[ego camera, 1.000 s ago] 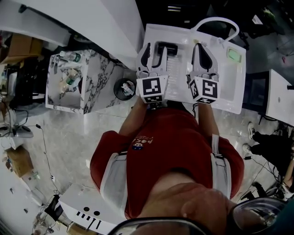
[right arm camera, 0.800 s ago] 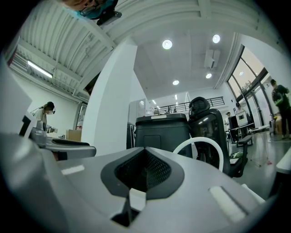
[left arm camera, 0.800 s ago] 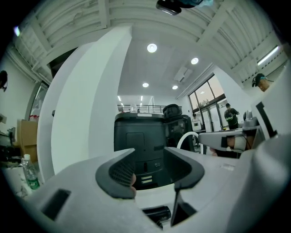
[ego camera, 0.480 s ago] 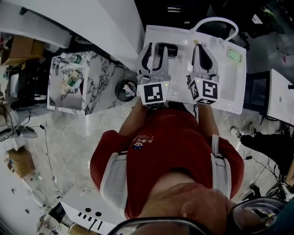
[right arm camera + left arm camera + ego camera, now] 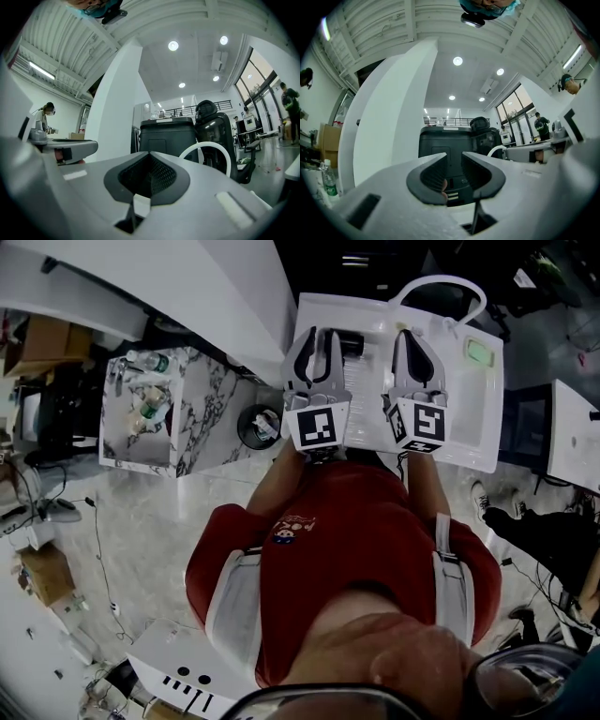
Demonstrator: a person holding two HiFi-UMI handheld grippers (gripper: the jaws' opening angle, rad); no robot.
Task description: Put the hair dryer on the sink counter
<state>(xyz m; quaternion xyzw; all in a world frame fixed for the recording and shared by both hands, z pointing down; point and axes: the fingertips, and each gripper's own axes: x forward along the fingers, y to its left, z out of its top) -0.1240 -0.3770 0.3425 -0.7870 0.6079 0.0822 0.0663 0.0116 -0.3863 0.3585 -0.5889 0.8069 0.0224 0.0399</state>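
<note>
Marble-patterned floor fills most of the head view. Over it stands the person, seen from above in a red shirt with pale straps at both sides. Ahead of the person lies the white sink counter, and to its left a marble-faced open cabinet holds bottles. A round dark bin sits on the floor between the cabinet and the counter.

Both tools reach out over the counter side by side, each with its marker cube toward the person. The left gripper has just been closing its jaws. In the left gripper view the 2 dark pads stand close, with a narrow gap between them and nothing in that gap. A black machine shows far beyond them. The right gripper is closed: in the right gripper view its pads meet, and nothing is held.

The black hair dryer lies on the sink counter just beside the left gripper's right jaw, partly hidden under it. Neither tool holds it.

A white arched faucet rises at the counter's far edge, beyond the right gripper. A small green item rests on the counter's right part.
</note>
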